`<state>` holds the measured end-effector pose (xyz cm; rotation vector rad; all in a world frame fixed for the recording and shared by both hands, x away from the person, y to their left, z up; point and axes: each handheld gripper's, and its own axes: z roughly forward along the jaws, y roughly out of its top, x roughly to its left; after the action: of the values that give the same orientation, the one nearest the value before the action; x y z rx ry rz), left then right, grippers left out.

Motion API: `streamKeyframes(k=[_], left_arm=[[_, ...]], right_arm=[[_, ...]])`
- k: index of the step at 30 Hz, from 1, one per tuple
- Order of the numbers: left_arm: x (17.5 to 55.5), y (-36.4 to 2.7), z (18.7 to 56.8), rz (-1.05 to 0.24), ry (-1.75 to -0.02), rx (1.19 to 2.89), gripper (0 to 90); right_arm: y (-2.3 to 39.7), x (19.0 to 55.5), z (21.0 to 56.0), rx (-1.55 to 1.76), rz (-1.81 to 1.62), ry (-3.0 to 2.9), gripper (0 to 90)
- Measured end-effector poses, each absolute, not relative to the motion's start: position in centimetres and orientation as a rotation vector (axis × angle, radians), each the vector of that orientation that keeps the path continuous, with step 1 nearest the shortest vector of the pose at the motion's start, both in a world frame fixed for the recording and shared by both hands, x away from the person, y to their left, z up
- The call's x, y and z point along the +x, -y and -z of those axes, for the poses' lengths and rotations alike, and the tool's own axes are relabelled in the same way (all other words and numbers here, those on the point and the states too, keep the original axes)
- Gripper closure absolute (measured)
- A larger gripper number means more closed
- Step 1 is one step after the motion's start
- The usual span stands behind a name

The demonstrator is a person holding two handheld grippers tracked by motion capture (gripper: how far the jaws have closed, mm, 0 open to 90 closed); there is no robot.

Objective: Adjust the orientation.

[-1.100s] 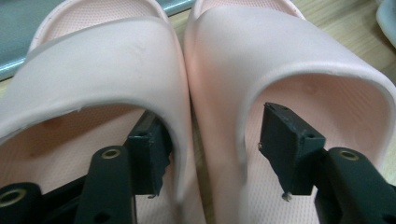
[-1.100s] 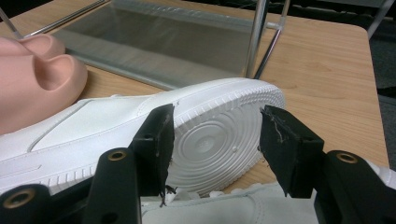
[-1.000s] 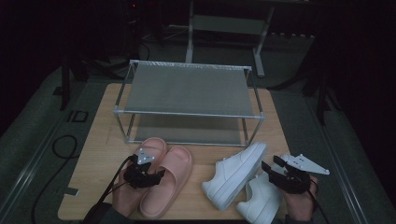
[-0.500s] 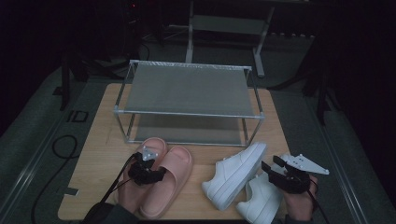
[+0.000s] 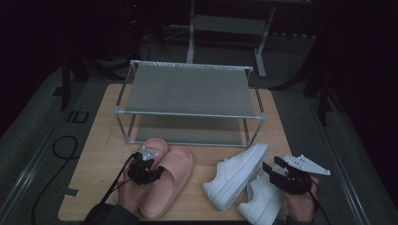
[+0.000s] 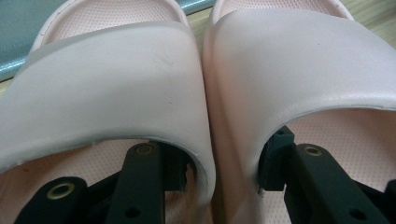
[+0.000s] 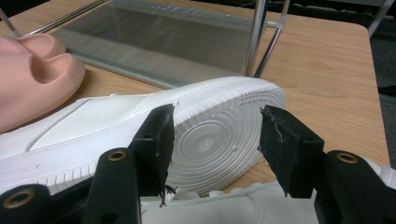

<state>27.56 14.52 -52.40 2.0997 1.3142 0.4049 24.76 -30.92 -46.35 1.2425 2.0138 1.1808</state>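
Observation:
Two pink slippers point(image 5: 177, 165) lie side by side at the table's front left. My left gripper point(image 5: 149, 164) sits over them with one jaw under each strap. Its jaws have just been closing. In the left gripper view the left gripper point(image 6: 226, 163) pinches the two touching inner strap walls point(image 6: 205, 116) between its pads. At the front right, one white sneaker point(image 5: 237, 176) lies tipped on its side, its sole point(image 7: 215, 140) facing my right gripper point(image 7: 215, 135). That gripper point(image 5: 272, 165) stands open, apart from the toe. The second white sneaker point(image 5: 263, 201) lies under it.
A two-tier metal shoe rack point(image 5: 187, 89) with grey shelves stands at the middle and back of the wooden table point(image 5: 98, 140), just beyond the shoes. A black cable point(image 5: 61, 145) loops on the floor at the left. Dark floor surrounds the table.
The left gripper's jaws have drawn inward over the pink slippers. Both hands and all the shoes keep their places.

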Motion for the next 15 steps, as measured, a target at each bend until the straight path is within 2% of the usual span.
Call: streamKeyframes(k=[4, 15], left_arm=[[27.59, -14.66, 52.28, -0.405, -1.311, 2.097, 66.9], [27.67, -14.75, 52.21, -0.387, -1.313, 2.098, 69.0]], right_arm=[[30.92, 24.76, 46.36, 1.243, -1.181, -2.014, 44.4], [30.86, 24.77, 46.43, 1.244, -1.18, -2.016, 44.4]])
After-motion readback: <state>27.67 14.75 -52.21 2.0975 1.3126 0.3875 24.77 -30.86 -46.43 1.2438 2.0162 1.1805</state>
